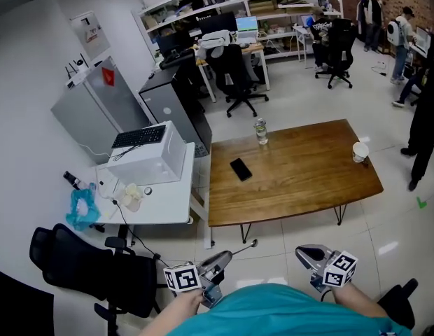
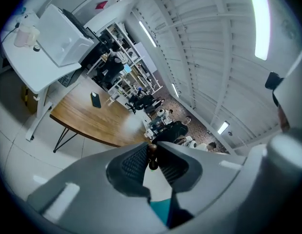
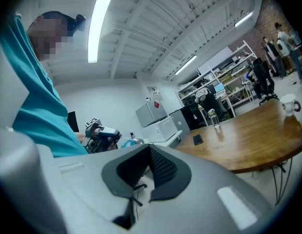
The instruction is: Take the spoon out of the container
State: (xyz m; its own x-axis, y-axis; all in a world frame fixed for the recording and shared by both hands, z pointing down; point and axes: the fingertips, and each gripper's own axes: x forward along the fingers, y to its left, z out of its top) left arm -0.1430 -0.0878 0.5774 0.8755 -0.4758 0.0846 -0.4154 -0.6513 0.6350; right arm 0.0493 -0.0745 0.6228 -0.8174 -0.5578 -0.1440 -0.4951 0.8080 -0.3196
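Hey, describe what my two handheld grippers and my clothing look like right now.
Both the left gripper and the right gripper have light grey bodies with dark ribbed pads, and each carries a white cube printed with black square markers. A thin black cable runs behind the right pads. You wear a teal top.

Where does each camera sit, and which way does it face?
Head view: on the head, steeply down at wooden table; shows teal shirt, forearms, left gripper holding the spoon, right gripper.
Left gripper view: along its jaws toward the table.
Right gripper view: along its jaws toward the table; teal shirt, left gripper show.
All share table and phone.
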